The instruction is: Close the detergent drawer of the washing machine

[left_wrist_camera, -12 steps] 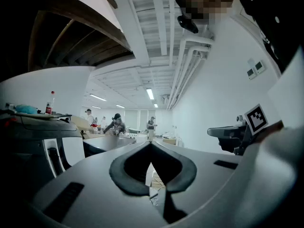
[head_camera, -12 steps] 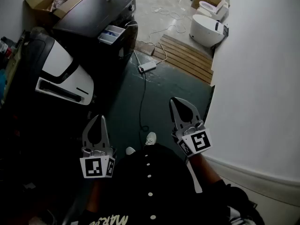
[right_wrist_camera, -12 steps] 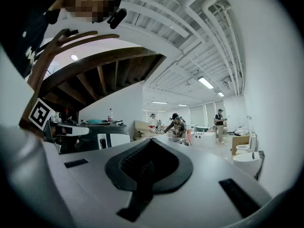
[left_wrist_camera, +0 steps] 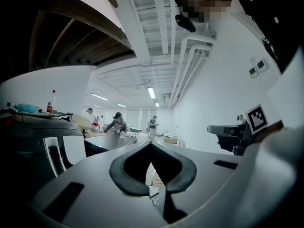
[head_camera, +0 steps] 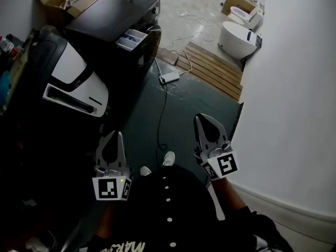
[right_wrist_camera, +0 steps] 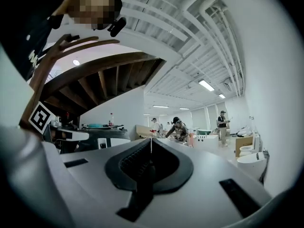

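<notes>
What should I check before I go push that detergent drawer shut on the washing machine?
1. Drawer in sight: ok. The detergent drawer sticks out of the washing machine.
2. Claws free: ok. The left claw and right claw are both shut on nothing.
3. Claws at the drawer: not ok. Both are far short of it.
4. Floor on the way: not ok. A cable trails across it.
5. Drawer free of loose items: cannot tell, too small to see.
</notes>
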Demonstrator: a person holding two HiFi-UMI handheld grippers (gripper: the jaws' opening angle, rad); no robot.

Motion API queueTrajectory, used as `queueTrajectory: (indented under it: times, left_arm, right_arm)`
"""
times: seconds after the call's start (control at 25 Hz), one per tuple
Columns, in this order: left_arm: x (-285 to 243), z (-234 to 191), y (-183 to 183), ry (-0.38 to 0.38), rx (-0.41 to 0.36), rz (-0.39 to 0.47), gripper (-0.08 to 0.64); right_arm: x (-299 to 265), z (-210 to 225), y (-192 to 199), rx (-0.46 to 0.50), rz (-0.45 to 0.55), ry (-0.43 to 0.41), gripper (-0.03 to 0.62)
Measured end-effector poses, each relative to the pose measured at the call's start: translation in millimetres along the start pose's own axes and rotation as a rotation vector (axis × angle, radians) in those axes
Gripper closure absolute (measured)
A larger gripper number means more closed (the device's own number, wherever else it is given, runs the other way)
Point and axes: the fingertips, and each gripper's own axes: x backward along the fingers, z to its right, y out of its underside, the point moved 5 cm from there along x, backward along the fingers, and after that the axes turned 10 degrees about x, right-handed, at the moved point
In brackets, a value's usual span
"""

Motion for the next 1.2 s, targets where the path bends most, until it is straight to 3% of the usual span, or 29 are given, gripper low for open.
queueTrajectory:
  times: [0.24, 0.32, 0.36, 0.76, 1.2]
  left_arm:
    - [-9, 3, 4, -0.012, -0.002, -0.018, 0.549]
    - [-12, 8, 6, -0.016, -0.005, -0.021, 0.549]
    - [-14, 10, 6, -0.019, -0.008, -0.022, 0.549]
    - [-36, 38, 12, -0.067, -0.019, -0.044, 0.549]
    - [-49, 51, 20, -0.106, -0.019, -0.082, 0.549]
  right_arm:
    - [-7, 5, 7, 0.011, -0.009, -0.028, 0.553]
    - [-8, 8, 12, -0.003, -0.029, -0.052, 0.458]
    - [-8, 11, 14, -0.010, -0.040, -0.060, 0.451]
    - [-13, 40, 30, -0.018, -0.048, -0.128, 0.448]
    - [-19, 63, 47, -0.046, -0.060, -0.138, 0.448]
